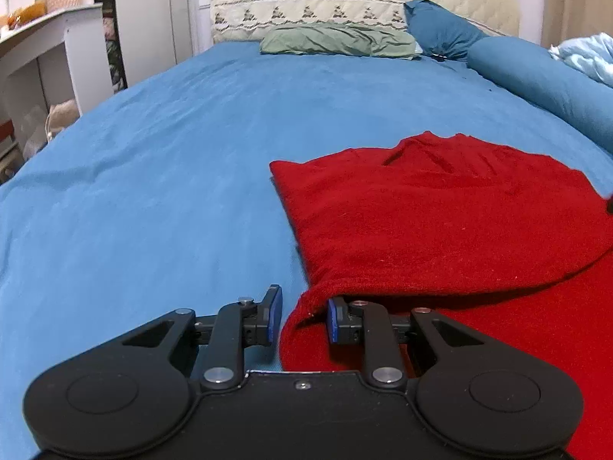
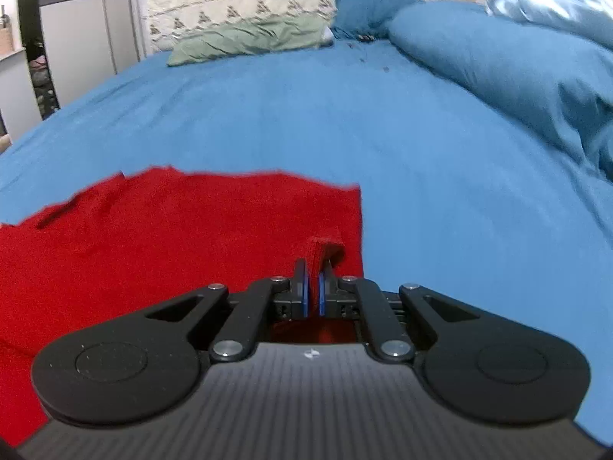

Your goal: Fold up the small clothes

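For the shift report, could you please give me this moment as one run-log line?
task: fold small clothes | left gripper: open at red garment edge | right gripper: shut on red garment | surface: blue bed sheet

We see a plain bright red knitted garment (image 1: 440,222) on a solid blue bed sheet (image 1: 153,153). Beyond lie a sage green pillow (image 1: 337,40) and a cream quilted headboard cover (image 1: 306,4) with a dark triangle border.

**Two low wrist views, facing the headboard**

Left wrist camera sits low, close over the blue bedsheet (image 1: 153,153), looking up-bed. Right one likewise. Both share the red knitted garment (image 1: 440,211) (image 2: 172,230) and the green pillow (image 1: 337,40) (image 2: 249,42).
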Demonstrator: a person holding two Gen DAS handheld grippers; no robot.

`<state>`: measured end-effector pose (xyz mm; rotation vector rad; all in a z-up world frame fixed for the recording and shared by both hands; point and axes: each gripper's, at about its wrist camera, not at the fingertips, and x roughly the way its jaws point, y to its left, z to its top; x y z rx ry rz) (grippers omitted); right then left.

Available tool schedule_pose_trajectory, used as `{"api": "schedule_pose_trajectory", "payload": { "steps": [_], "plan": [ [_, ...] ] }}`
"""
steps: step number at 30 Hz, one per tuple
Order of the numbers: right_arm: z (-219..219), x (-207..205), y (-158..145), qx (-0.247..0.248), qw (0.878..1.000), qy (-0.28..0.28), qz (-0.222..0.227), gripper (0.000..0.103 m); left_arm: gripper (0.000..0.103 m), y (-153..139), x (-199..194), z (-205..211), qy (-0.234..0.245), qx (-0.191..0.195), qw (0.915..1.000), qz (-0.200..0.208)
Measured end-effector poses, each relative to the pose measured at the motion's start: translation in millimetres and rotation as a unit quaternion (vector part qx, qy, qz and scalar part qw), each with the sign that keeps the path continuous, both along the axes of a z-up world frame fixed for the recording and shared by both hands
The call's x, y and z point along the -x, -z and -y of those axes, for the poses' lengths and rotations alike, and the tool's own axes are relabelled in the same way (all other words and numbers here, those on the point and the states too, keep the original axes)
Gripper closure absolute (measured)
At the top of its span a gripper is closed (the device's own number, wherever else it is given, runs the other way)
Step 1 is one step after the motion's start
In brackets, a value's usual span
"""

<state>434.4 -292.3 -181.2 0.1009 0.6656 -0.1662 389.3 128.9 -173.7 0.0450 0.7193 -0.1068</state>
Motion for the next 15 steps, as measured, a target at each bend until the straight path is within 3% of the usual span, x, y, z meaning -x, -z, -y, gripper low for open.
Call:
{"api": "schedule_pose_trajectory", "payload": {
  "steps": [2,3,4,5,6,7,11,15],
  "plan": [
    [1.4,6.5,5.6,-0.003,1.000,0.015,-0.008,0.078,0.074,-10.3,3.3,-0.1,-0.011,0.007,0.9999,0.004],
    [0.0,11.3,3.2,0.006,0.999,0.031,-0.012,0.070,0.067,-19.5,7.7,1.6,-0.013,0.013,0.9997,0.018],
    [-1.4,15.8,-2.4,0.011,0.999,0.041,-0.009,0.052,0.061,-29.6,13.7,5.9,-0.007,0.015,0.9991,0.038],
    [-3.8,23.8,-10.2,0.016,0.999,0.047,0.002,0.039,0.042,-39.8,19.2,11.1,0.002,0.015,0.9980,0.062],
    [-4.9,32.6,-18.4,0.015,0.999,0.044,0.023,0.013,0.019,-49.2,23.9,17.9,0.011,0.012,0.9961,0.087],
    [-9.0,35.9,-25.2,0.009,0.998,0.035,0.041,0.002,0.012,-56.0,25.8,25.1,0.021,0.011,0.9943,0.104],
    [-21.5,23.4,-31.1,-0.025,0.998,-0.026,0.056,0.003,0.011,-54.3,12.2,42.7,0.049,0.042,0.9940,0.088],
    [-26.6,2.9,-4.8,-0.033,0.998,-0.037,0.032,0.003,0.012,-36.5,1.2,44.5,0.050,0.058,0.9955,0.055]
  ]
}}
